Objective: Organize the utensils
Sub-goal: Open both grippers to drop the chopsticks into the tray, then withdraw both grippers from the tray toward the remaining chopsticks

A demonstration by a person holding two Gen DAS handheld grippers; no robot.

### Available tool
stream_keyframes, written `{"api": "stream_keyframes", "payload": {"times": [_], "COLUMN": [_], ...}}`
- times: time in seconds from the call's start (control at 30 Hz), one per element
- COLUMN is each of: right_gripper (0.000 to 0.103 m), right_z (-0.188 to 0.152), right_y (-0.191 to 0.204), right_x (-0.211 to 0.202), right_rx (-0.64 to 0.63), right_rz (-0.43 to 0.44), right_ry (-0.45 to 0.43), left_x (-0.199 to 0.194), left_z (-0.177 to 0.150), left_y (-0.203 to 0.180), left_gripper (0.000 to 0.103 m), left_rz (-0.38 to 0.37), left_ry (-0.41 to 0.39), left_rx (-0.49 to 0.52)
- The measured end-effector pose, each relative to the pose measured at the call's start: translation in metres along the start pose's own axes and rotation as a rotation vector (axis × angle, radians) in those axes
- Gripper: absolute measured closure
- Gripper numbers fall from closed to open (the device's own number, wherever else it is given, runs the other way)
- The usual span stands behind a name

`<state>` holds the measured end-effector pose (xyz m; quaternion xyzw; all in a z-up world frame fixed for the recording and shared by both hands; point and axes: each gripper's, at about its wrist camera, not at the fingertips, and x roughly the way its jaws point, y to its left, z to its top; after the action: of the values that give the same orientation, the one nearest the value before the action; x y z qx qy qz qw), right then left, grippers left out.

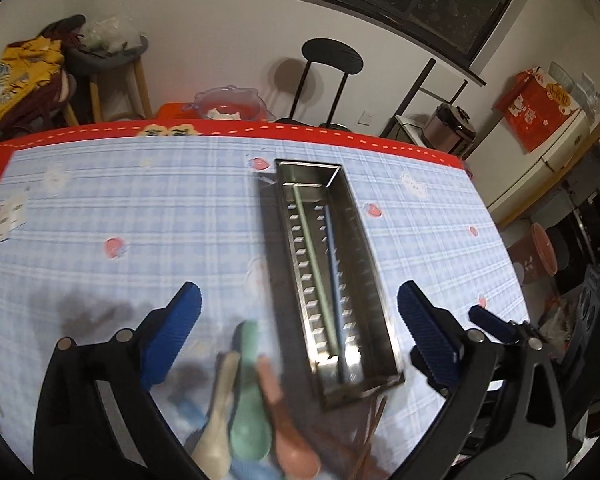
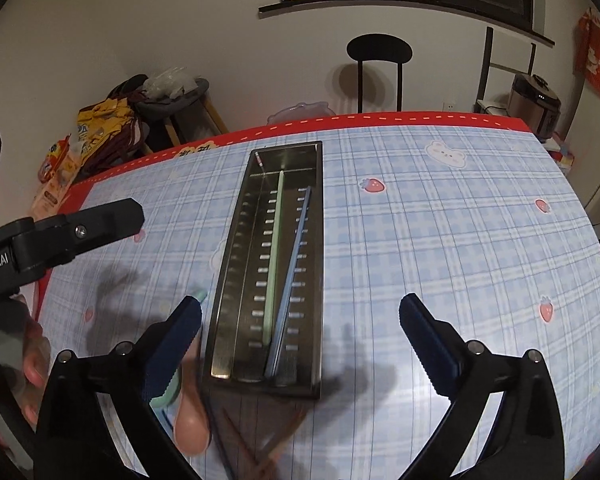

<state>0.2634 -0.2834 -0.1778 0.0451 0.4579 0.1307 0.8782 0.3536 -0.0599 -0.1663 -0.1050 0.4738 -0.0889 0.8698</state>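
A long steel tray (image 1: pixel 370 276) (image 2: pixel 230 280) lies on the checked cloth with a green chopstick (image 1: pixel 312 256) (image 2: pixel 274 256) and a blue chopstick (image 1: pixel 334 276) (image 2: pixel 292 280) inside. My left gripper (image 1: pixel 300 300) hangs open above the tray's near left side, holding nothing. My right gripper (image 2: pixel 300 308) is open and empty over the tray's near end. Cream (image 1: pixel 220 412), green (image 1: pixel 250 400) (image 2: pixel 168 396) and pink (image 1: pixel 284 420) (image 2: pixel 192 420) spoons lie blurred just in front of the tray. Brown chopsticks (image 1: pixel 370 436) (image 2: pixel 276 444) lie crossed beside them.
The table (image 2: pixel 460 240) has a red border. A black chair (image 2: pixel 380 68) stands behind its far edge, with a clear bowl (image 1: pixel 230 102) nearby. A stool (image 1: pixel 112 64) piled with bags is at the back left. A hand (image 2: pixel 32 356) holds the left gripper's black finger (image 2: pixel 112 216).
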Motion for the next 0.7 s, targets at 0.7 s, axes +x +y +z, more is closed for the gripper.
{"api": "stream_keyframes", "payload": {"times": [0.7], "right_gripper": [0.006], "right_z": [-0.15], "right_y": [0.015], "right_x": [-0.045], "right_rx": [-0.094], "right_rz": [-0.063], "right_ry": [0.096], "left_x": [-0.059], "left_z": [-0.175], "left_y": [0.056], "left_gripper": [0.006], "left_rz": [0.177], "left_ry": [0.13], "left_rx": [-0.063]}}
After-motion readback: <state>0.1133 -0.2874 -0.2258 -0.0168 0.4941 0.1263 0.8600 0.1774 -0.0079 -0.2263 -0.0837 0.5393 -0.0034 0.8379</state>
